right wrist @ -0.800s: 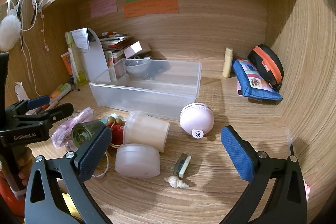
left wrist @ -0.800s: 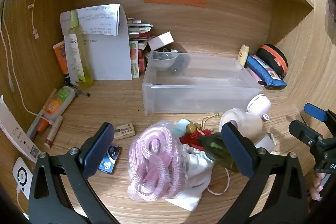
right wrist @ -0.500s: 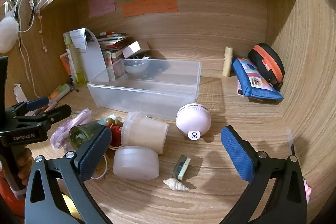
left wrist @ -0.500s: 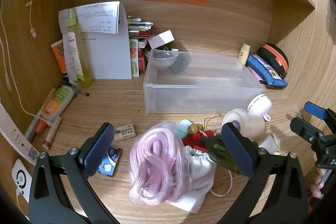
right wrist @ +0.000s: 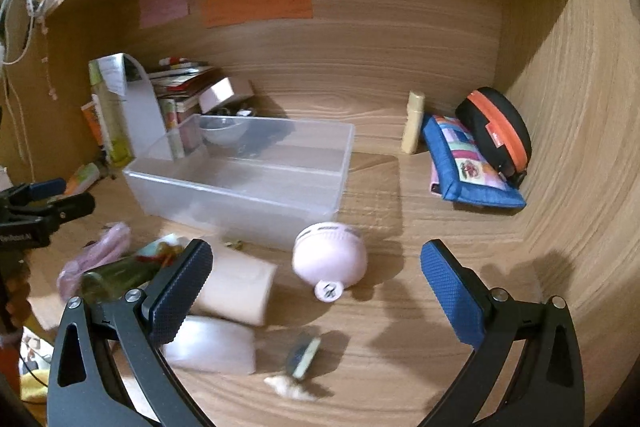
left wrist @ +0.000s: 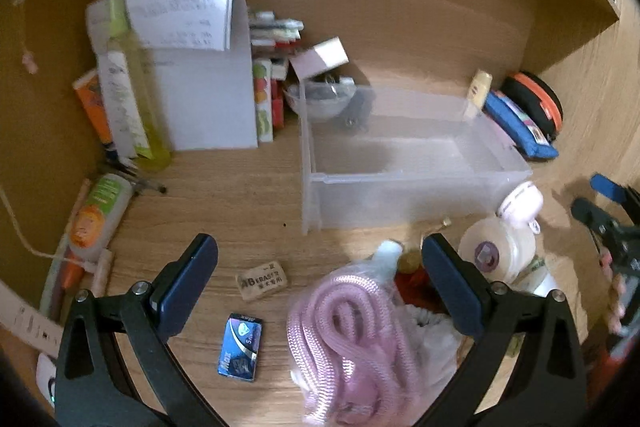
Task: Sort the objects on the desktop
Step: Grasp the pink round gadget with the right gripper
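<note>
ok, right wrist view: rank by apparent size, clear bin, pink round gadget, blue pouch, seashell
1. clear bin, by far the largest.
2. blue pouch and pink round gadget look about alike; the gadget lies nearer the camera, so I won't rank them.
3. seashell, smallest, though blurred.

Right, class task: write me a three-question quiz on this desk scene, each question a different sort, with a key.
1. True or false: the left gripper is shut on the eraser.
2. Multiple choice: what lies between the right gripper's open fingers? A) the pink round gadget B) the blue pouch C) the yellow-green bottle
3. Fill in: the clear plastic bin holds ____ so far.

Key: 1 false, it is open and holds nothing. 2 A. 3 nothing; the small bowl sits behind it.
</note>
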`<state>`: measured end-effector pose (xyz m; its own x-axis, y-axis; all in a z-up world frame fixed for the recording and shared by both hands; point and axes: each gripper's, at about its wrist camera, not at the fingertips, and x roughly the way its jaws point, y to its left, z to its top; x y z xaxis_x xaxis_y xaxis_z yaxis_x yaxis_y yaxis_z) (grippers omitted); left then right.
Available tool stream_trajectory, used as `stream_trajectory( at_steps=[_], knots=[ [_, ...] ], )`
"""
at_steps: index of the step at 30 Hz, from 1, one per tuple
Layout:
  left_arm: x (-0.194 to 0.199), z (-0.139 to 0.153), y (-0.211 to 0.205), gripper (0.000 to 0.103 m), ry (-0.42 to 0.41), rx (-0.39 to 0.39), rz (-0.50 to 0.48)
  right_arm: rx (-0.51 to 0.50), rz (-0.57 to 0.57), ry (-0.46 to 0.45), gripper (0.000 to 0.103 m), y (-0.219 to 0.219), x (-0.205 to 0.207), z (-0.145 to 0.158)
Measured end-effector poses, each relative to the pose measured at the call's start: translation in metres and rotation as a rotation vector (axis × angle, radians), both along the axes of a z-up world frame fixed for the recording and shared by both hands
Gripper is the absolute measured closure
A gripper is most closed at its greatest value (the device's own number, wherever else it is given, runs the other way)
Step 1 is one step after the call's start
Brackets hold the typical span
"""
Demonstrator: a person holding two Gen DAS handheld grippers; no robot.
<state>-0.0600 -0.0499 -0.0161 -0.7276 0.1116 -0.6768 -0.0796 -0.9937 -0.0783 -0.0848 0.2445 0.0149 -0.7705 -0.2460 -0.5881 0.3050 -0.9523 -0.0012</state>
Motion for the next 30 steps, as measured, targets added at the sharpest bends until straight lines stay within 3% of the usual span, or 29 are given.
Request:
stream_trajectory(
  at_steps=[5, 10, 14, 16, 20, 22, 26, 30],
  knots=[
    [-0.003, -0.017, -0.022, 0.000, -0.093, -0.024, -0.014, 0.029, -0.008, -0.071, 0.000, 0.010, -0.028, -0.016],
    [0.006, -0.039, -0.048, 0.000, -0.166, -0.095, 0.052, -0.046, 0.026, -0.210, 0.003, 0.023, -0.053, -0.038],
    [0.006, -0.045, -0.059, 0.000, -0.187, -0.097, 0.077, -0.082, 0.051, -0.273, 0.009, 0.024, -0.062, -0.050],
    [0.002, -0.044, -0.060, 0.000, -0.187, -0.100, 0.089, -0.085, 0.060, -0.292, 0.011, 0.018, -0.064, -0.054],
    [-0.010, -0.045, -0.048, 0.000, -0.196, -0.107, 0.034, -0.065, 0.081, -0.331, 0.030, 0.009, -0.067, -0.060],
    [-0.015, -0.049, -0.040, 0.001, -0.196, -0.132, 0.011, -0.063, 0.074, -0.343, 0.032, 0.006, -0.069, -0.063],
    [-0.023, -0.054, -0.039, 0.016, -0.213, -0.112, -0.013, -0.080, 0.071, -0.371, 0.038, 0.003, -0.073, -0.068],
    [-0.029, -0.060, -0.045, 0.016, -0.228, -0.079, -0.017, -0.054, 0.067, -0.360, 0.040, -0.004, -0.076, -0.071]
  ],
)
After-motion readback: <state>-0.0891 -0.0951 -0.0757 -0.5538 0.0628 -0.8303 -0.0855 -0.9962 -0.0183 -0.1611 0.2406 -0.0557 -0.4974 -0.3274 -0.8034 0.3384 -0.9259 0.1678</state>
